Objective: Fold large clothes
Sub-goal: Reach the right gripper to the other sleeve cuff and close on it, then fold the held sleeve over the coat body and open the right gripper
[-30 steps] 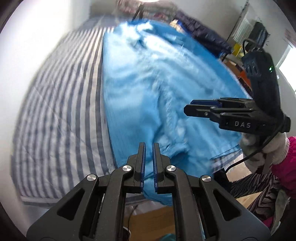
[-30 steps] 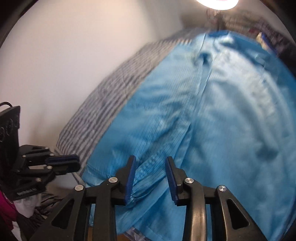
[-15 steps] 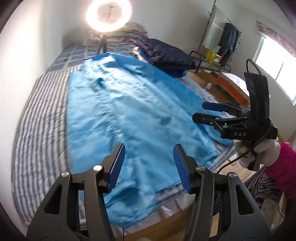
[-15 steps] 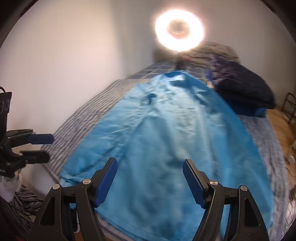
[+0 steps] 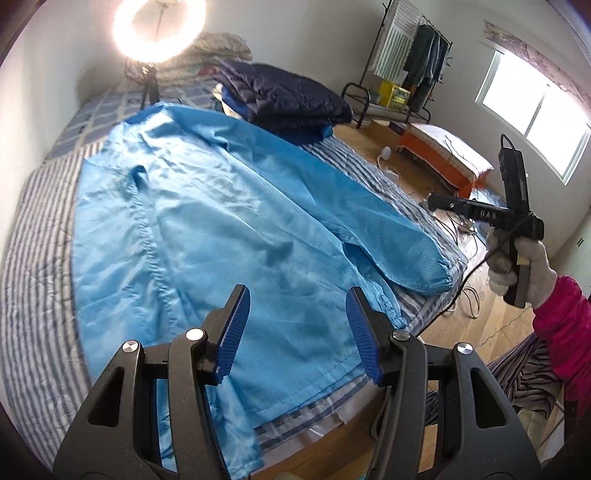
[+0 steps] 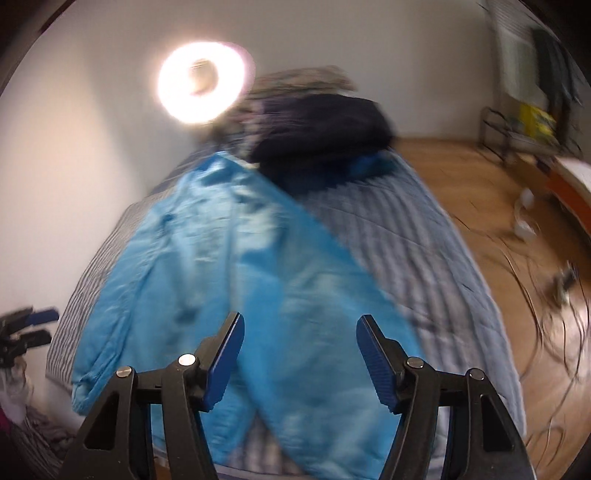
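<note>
A large light-blue coat (image 5: 207,229) lies spread flat on the striped bed (image 5: 33,280), hem toward me, one sleeve (image 5: 388,236) angled out to the right edge. It also shows in the right wrist view (image 6: 236,288), blurred. My left gripper (image 5: 295,306) is open and empty, held above the hem. My right gripper (image 6: 299,332) is open and empty above the coat's right side; in the left wrist view it (image 5: 484,214) is held off the bed's right edge, above the floor.
A folded dark navy quilt (image 5: 280,99) lies at the bed's far end. A ring light (image 5: 159,26) stands behind the bed. Right of the bed is wooden floor (image 5: 476,332) with cables, a clothes rack (image 5: 410,62) and an orange bench (image 5: 443,151).
Both grippers let go of the coat's hem, opened wide and pulled back. The right gripper swung to the right, off the bed's edge. The coat now lies flat.
</note>
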Available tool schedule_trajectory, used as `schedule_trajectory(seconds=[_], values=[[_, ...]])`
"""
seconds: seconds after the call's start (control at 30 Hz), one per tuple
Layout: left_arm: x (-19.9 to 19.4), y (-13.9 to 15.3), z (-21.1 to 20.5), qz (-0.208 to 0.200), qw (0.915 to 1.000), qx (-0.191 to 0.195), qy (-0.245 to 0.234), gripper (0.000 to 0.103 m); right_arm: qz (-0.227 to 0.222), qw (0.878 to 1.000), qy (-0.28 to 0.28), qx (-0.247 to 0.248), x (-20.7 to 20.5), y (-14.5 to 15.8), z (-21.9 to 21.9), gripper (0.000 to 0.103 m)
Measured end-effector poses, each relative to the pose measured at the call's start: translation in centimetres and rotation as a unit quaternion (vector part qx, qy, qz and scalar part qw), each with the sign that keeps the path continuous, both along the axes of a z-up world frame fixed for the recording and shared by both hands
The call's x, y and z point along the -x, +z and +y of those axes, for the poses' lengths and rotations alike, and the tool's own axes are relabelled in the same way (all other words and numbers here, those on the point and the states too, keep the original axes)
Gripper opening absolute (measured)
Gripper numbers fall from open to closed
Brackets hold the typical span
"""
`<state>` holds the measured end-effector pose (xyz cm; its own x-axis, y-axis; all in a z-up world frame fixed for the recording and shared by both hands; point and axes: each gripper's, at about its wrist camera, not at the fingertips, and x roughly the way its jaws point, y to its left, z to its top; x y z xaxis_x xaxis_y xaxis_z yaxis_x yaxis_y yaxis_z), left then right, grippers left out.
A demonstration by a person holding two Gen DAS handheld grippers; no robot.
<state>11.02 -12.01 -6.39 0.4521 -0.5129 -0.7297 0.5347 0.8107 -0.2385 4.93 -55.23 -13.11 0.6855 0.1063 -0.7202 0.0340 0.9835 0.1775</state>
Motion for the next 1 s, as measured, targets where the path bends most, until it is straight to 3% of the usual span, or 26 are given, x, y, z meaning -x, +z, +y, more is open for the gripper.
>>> schedule_trajectory(seconds=[0.23, 0.4, 0.53, 0.6, 0.63, 0.67, 0.73, 1.0], values=[[-1.5, -1.6, -3.1, 0.024, 0.9995, -0.002, -0.022, 0.056, 0.05, 0.996, -0.061, -0.049, 0.7, -3.8, -6.8, 0.061], [-1.9, -2.4, -4.2, 0.037, 0.999, -0.01, -0.023, 0.056, 0.088, 0.991, -0.071, -0.065, -0.4, -6.7, -8.4, 0.061], [-1.4, -1.9, -4.4, 0.02, 0.999, -0.027, -0.029, 0.056, 0.12, 0.988, -0.066, -0.066, -1.3, -8.9, -8.2, 0.06], [-1.0, -1.8, -4.1, 0.008, 0.9989, -0.036, -0.028, 0.056, 0.135, 0.987, -0.055, -0.062, -1.8, -9.5, -7.6, 0.044], [-0.8, -1.9, -3.8, 0.005, 0.9989, -0.037, -0.027, 0.056, 0.141, 0.986, -0.05, -0.069, -1.9, -9.7, -7.3, 0.026], [-0.8, -2.0, -3.5, 0.004, 0.999, -0.038, -0.025, 0.056, 0.143, 0.986, -0.05, -0.07, -2.0, -9.8, -7.1, 0.014], [-0.9, -2.4, -2.9, 0.004, 0.999, -0.04, -0.017, 0.056, 0.135, 0.988, -0.048, -0.064, -2.0, -9.1, -6.4, 0.001], [-1.8, -2.6, -1.2, 0.009, 0.9994, -0.033, 0.008, 0.056, 0.052, 0.998, -0.014, -0.03, -0.7, -2.9, -1.9, 0.0]])
